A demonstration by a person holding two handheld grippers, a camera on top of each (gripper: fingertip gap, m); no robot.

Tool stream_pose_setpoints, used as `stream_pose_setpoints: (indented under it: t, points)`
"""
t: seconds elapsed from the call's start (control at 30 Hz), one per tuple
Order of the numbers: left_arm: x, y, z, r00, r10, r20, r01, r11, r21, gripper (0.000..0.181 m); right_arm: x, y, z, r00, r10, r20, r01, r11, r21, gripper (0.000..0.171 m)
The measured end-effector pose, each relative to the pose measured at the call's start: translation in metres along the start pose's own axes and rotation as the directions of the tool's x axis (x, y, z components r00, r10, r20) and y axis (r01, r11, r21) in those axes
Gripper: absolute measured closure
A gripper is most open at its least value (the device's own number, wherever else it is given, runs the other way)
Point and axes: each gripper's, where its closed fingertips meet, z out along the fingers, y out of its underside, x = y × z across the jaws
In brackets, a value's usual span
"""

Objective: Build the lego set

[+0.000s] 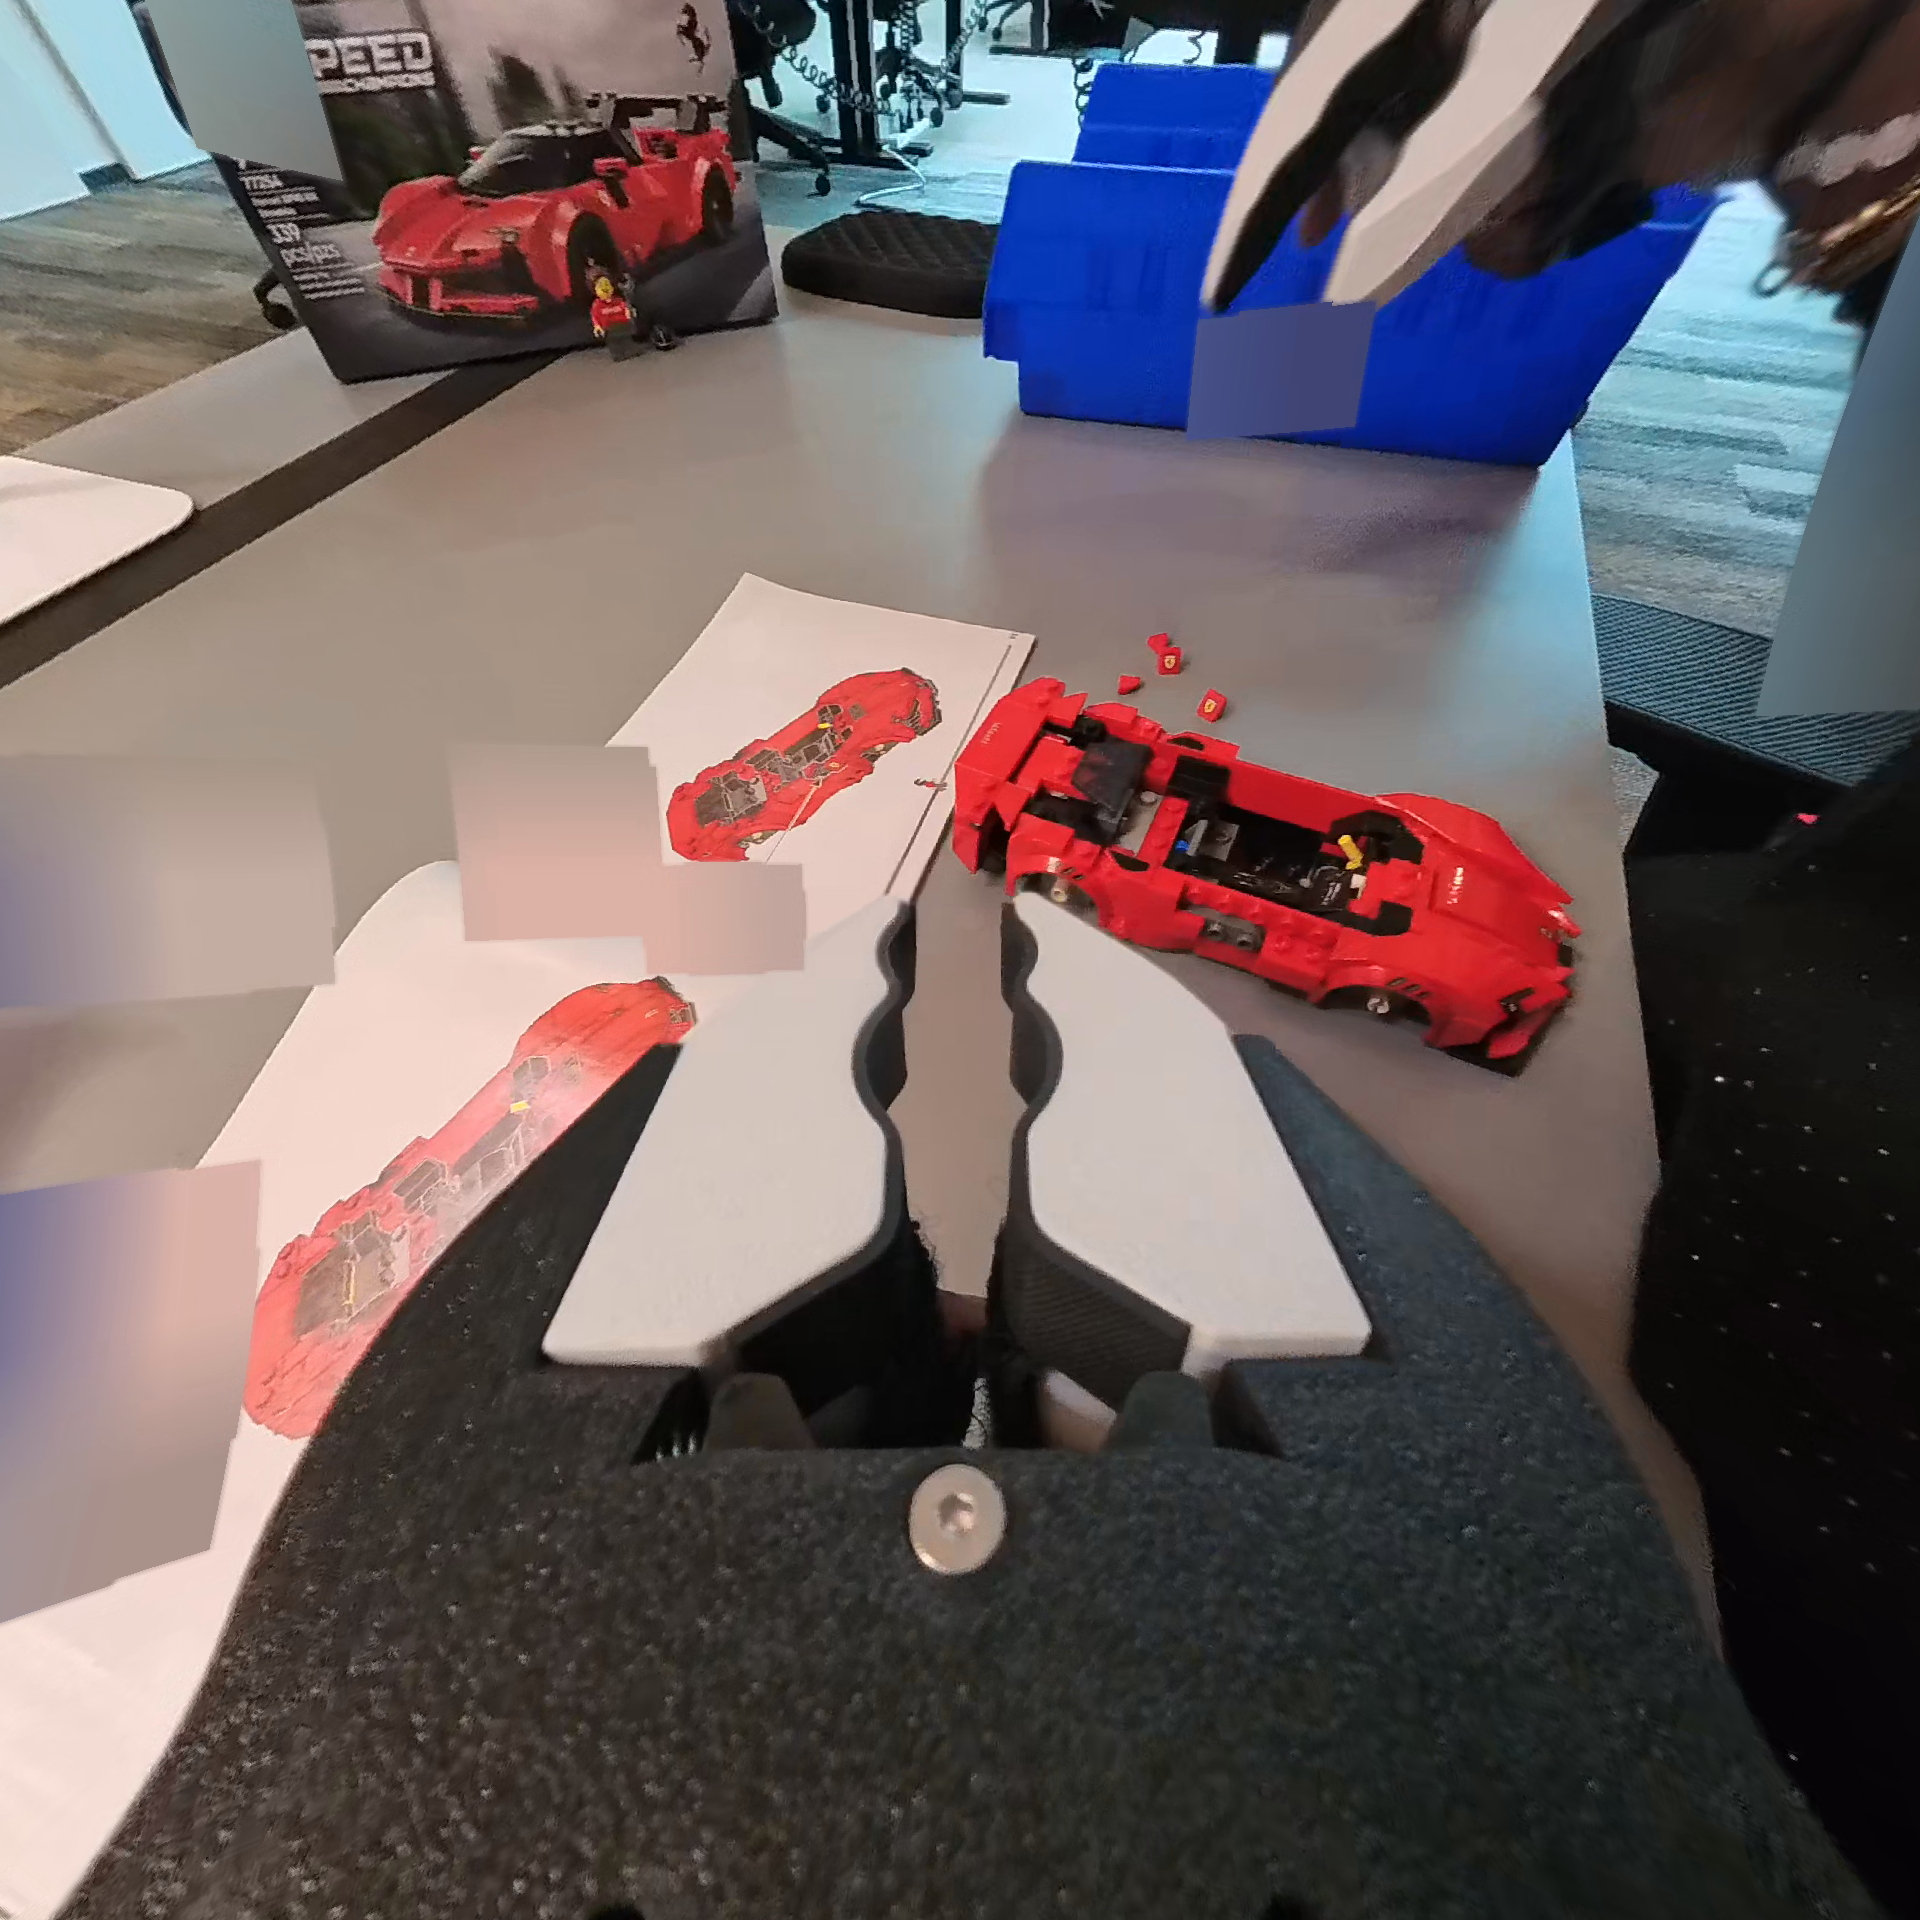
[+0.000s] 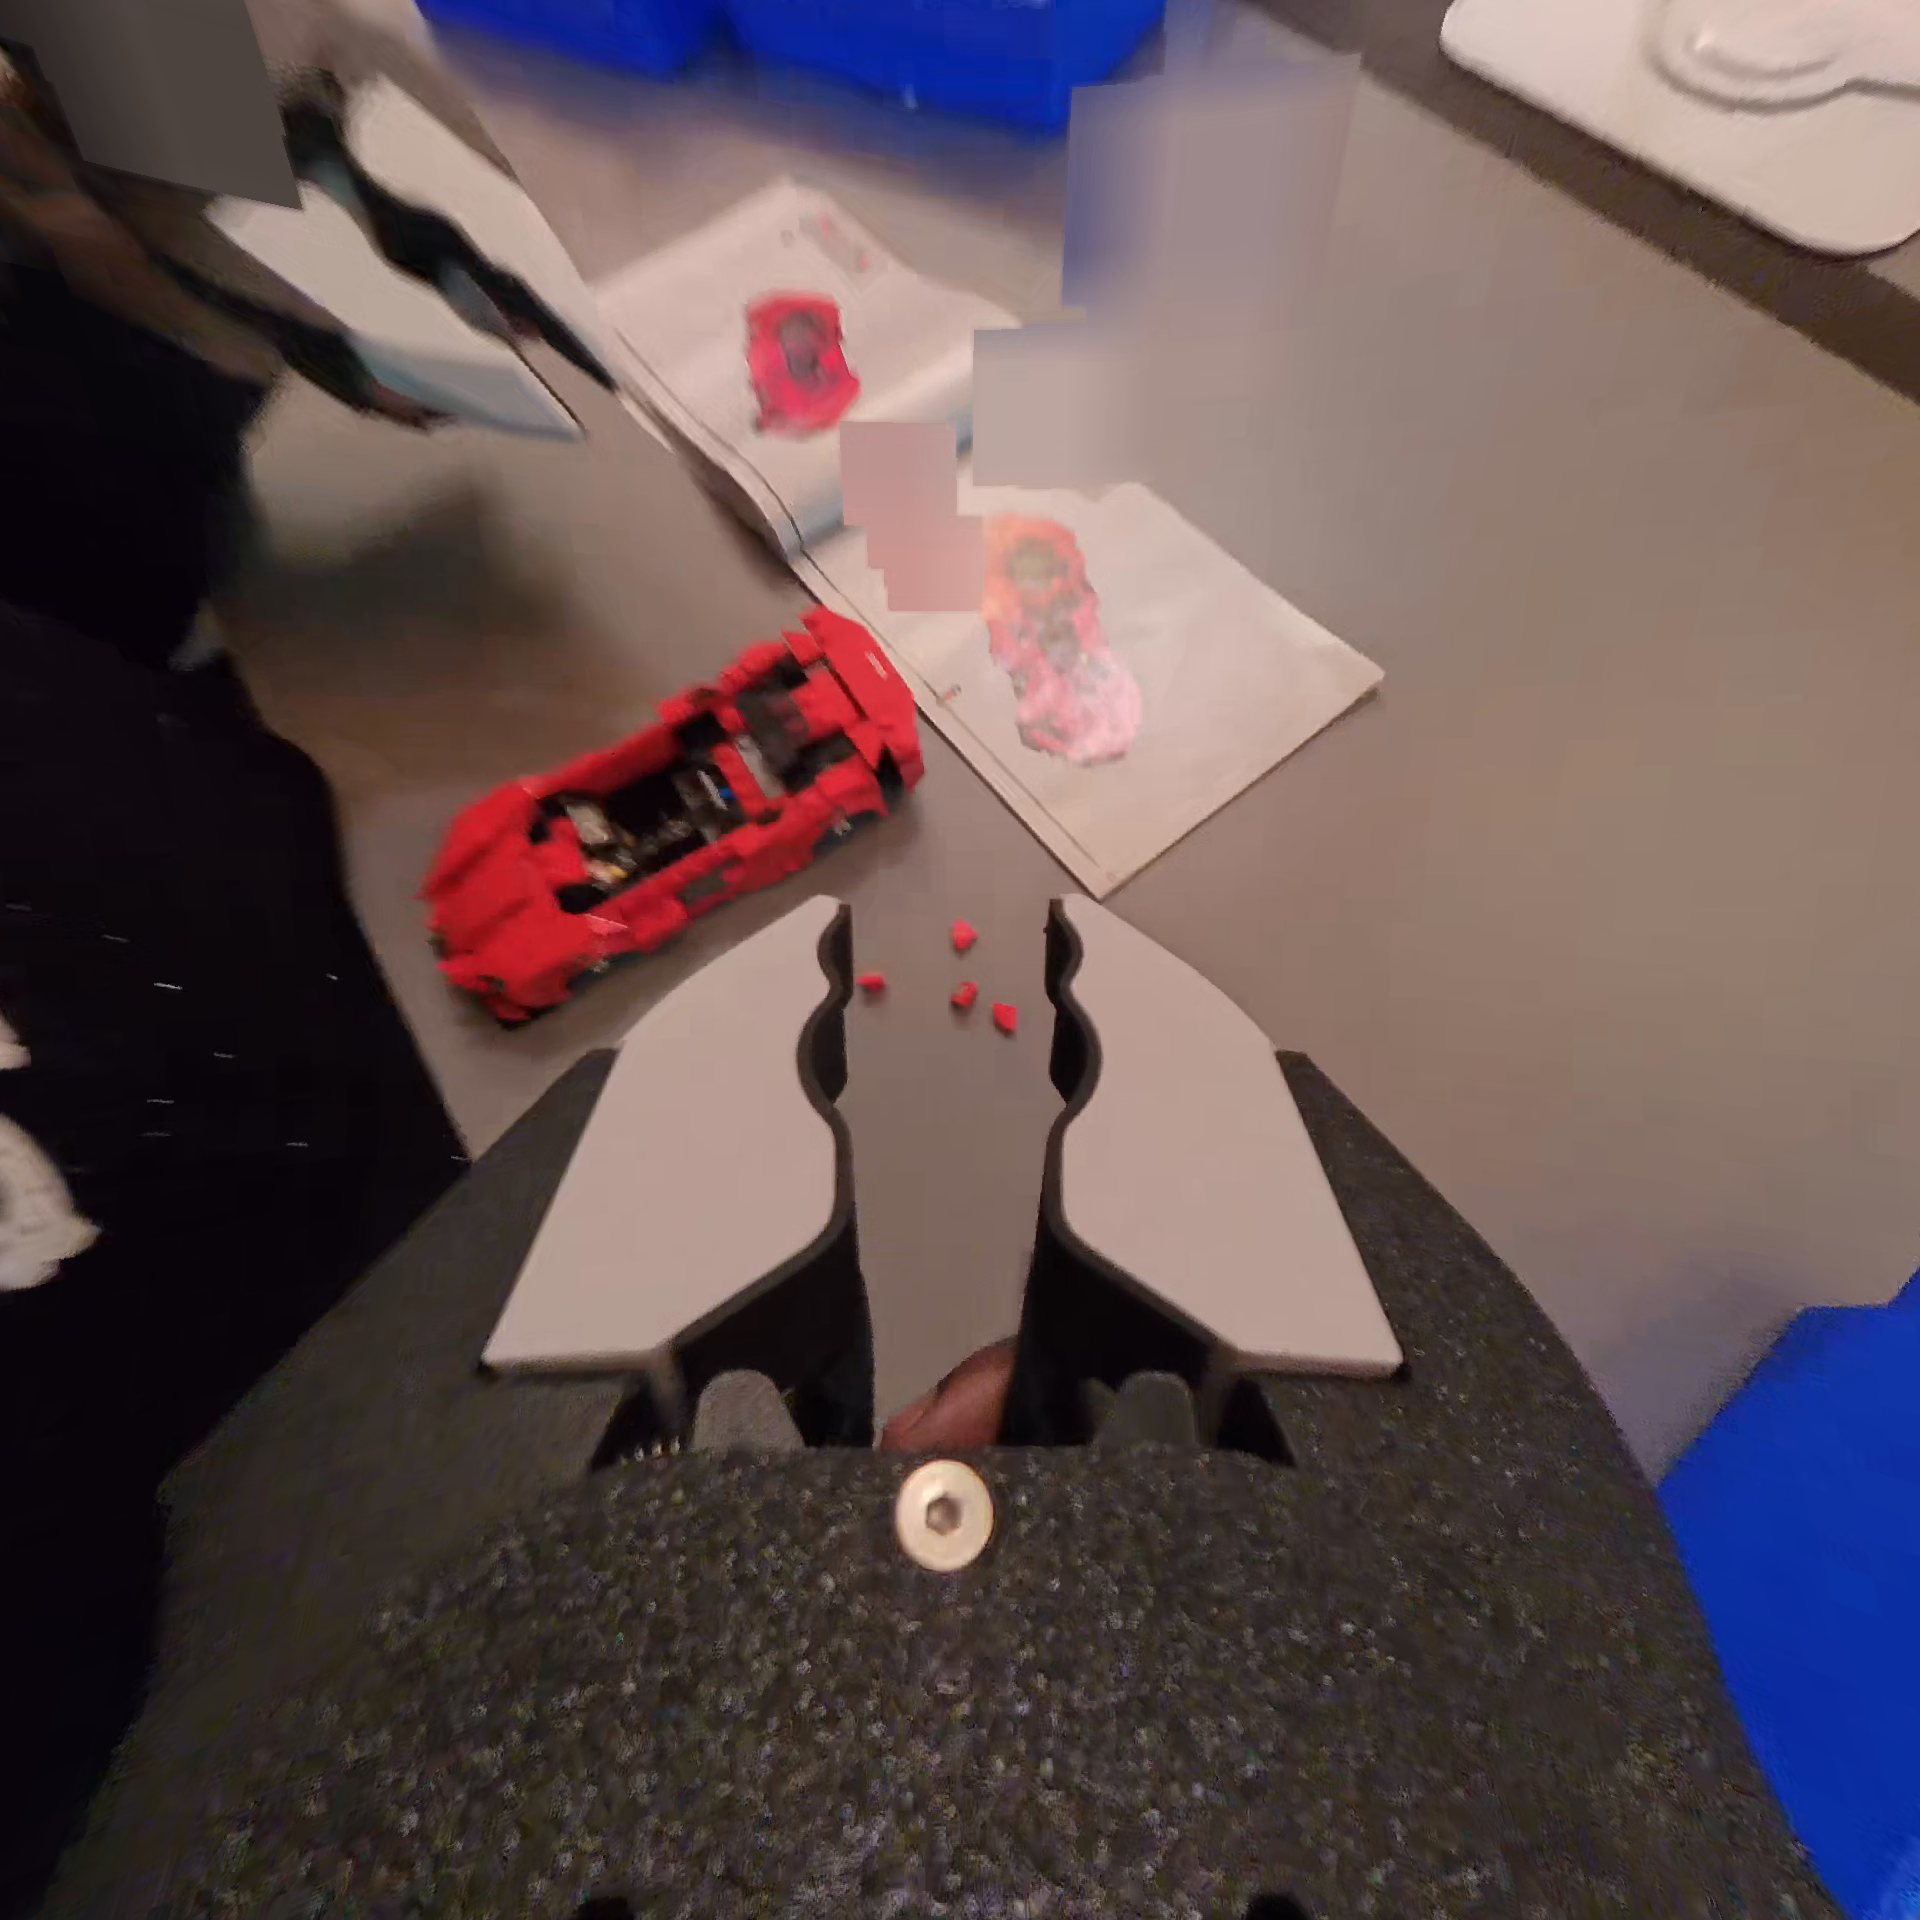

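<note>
Jaws apart (both grippers) above car (image 2: pixel 665 821)

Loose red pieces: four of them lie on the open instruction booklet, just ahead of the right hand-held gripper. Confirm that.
Not quite. The four loose red pieces lie on the bare grey table, not on the instruction booklet; the booklet's corner ends short of them. The right wrist view shows this. They are indeed just ahead of the right hand-held gripper, whose jaws stand open.

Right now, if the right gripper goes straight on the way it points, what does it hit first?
Probably the small loose red pieces on the table, which lie between the open right gripper fingertips. The red car sits off-line; depth is unclear.
</note>
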Motion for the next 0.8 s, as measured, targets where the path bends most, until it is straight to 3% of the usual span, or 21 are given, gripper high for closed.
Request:
stream_pose_setpoints:
  t: [0.1, 0.17, 0.3, 0.37, 0.4, 0.5, 0.53, 0.6, 0.63, 0.67, 0.7, 0.8]
  points:
    - [-0.003, 0.001, 0.001, 1.000, -0.005, 0.019, 0.005, 1.000, 0.003, 0.165, -0.009, -0.010, -0.029, 0.999, 0.051, -0.012, -0.049, 0.993, 0.104, 0.135]
    - [-0.004, 0.002, 0.001, 1.000, -0.018, 0.025, 0.018, 1.000, 0.005, 0.165, -0.008, -0.007, -0.046, 0.997, 0.050, -0.059, -0.042, 0.991, 0.129, 0.171]
    - [-0.009, 0.004, 0.003, 0.998, -0.035, 0.052, 0.035, 0.999, -0.005, 0.156, -0.003, 0.010, -0.075, 0.984, 0.091, -0.153, -0.074, 0.991, 0.113, 0.170]
    - [-0.011, 0.005, 0.003, 0.997, -0.042, 0.062, 0.043, 0.999, -0.013, 0.150, 0.000, 0.017, -0.086, 0.972, 0.136, -0.191, -0.112, 0.985, 0.131, 0.157]
    - [-0.012, 0.004, 0.003, 0.997, -0.040, 0.068, 0.042, 0.999, -0.015, 0.150, -0.001, 0.022, -0.091, 0.969, 0.149, -0.198, -0.126, 0.984, 0.123, 0.171]
    - [-0.009, -0.001, -0.002, 0.997, -0.015, 0.080, 0.014, 1.000, 0.008, 0.178, 0.000, 0.034, -0.109, 0.945, 0.180, -0.274, -0.147, 0.980, 0.136, 0.171]
    - [-0.006, -0.002, -0.002, 0.998, -0.007, 0.070, 0.006, 1.000, 0.007, 0.181, 0.002, 0.034, -0.115, 0.935, 0.192, -0.296, -0.150, 0.976, 0.159, 0.170]
    - [-0.007, -0.004, -0.006, 0.996, 0.007, 0.086, -0.007, 1.000, -0.007, 0.181, 0.008, 0.033, -0.132, 0.920, 0.218, -0.324, -0.166, 0.969, 0.182, 0.148]
    - [-0.009, -0.006, -0.009, 0.995, 0.013, 0.099, -0.013, 1.000, -0.002, 0.181, 0.012, 0.033, -0.137, 0.914, 0.221, -0.341, -0.165, 0.969, 0.184, 0.148]
    - [-0.010, -0.009, -0.012, 0.994, 0.017, 0.105, -0.017, 1.000, 0.006, 0.180, 0.015, 0.030, -0.143, 0.910, 0.207, -0.360, -0.146, 0.971, 0.190, 0.152]
    - [-0.012, -0.011, -0.014, 0.994, 0.017, 0.111, -0.019, 1.000, 0.015, 0.178, 0.019, 0.023, -0.144, 0.910, 0.175, -0.376, -0.104, 0.974, 0.201, 0.170]
    - [-0.020, -0.014, -0.016, 0.992, -0.004, 0.125, -0.004, 0.998, 0.060, 0.175, 0.024, 0.013, -0.151, 0.909, 0.074, -0.411, 0.006, 0.982, 0.190, 0.171]
